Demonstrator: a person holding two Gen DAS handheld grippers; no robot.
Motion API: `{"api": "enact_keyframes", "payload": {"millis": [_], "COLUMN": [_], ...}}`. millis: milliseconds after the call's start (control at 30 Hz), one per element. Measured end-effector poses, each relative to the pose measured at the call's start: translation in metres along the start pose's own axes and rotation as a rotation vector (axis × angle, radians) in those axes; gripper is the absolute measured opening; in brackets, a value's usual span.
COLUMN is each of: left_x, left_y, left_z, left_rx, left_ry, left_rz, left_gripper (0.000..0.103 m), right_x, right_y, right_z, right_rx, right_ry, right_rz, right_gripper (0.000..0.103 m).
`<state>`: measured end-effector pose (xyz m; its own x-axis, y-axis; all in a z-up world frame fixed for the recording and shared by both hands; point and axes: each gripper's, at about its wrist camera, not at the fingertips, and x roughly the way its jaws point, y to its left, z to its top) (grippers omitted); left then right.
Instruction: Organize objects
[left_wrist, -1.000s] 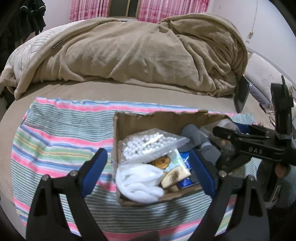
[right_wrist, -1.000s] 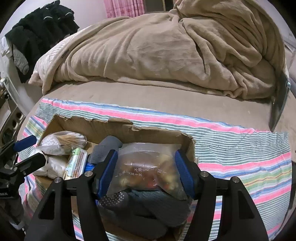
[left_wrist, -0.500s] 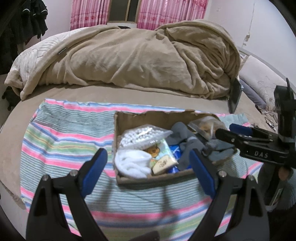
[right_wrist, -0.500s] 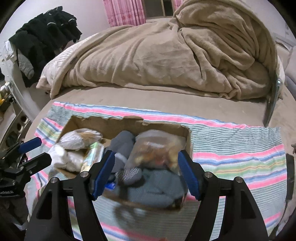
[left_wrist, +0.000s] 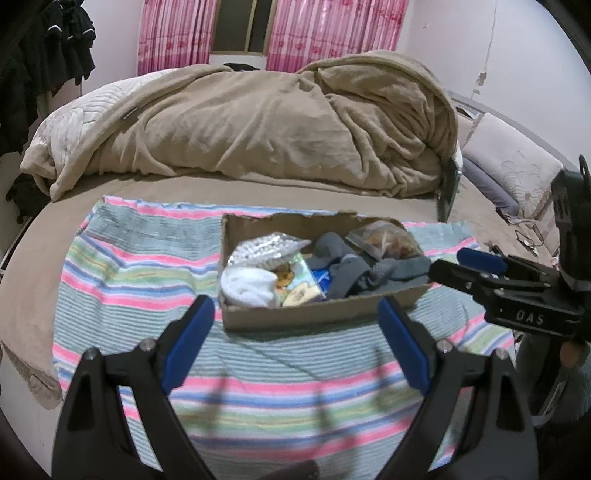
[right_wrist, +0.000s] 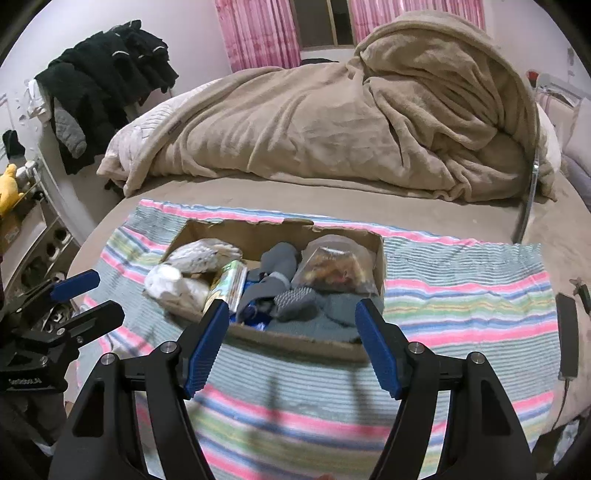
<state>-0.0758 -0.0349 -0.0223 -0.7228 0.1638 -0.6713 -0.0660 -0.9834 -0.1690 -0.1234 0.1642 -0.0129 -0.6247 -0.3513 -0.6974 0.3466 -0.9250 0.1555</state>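
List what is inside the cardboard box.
The cardboard box holds a bag of white beads, white cloth, a picture packet, grey socks and a snack bag; anything underneath is covered.

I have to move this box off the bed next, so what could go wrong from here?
The box is shallow and heaped: the grey socks and white cloth lie at or over its rim, so tilting it could spill them. Its back wall looks torn, so the cardboard may bend in a grip. It also sits on a loose striped towel that could drag along.
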Motion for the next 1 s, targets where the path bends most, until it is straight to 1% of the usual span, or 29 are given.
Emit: {"api": "enact_keyframes", "payload": {"millis": [267, 567, 800, 1000], "left_x": [-0.019, -0.031, -0.037, -0.041], "left_y": [-0.008, -0.013, -0.007, -0.006], "left_z": [-0.020, -0.050, -0.067, -0.072], "left_rx": [0.010, -0.024, -0.055, -0.055], "left_ry": [0.005, 0.038, 0.059, 0.058], "left_rz": [-0.007, -0.008, 0.008, 0.012], "left_gripper": [0.091, 0.091, 0.091, 0.091], "right_x": [-0.019, -0.044, -0.051, -0.052], "right_y": [0.006, 0.015, 0.023, 0.028], "right_z": [-0.021, -0.051, -0.063, -0.069], "right_rx": [0.002, 0.002, -0.005, -0.005], "right_ry": [0.000, 0.005, 0.013, 0.018], "right_rz": [-0.002, 0.000, 0.002, 0.001], "right_gripper": [0.074, 0.074, 0.074, 0.074]}}
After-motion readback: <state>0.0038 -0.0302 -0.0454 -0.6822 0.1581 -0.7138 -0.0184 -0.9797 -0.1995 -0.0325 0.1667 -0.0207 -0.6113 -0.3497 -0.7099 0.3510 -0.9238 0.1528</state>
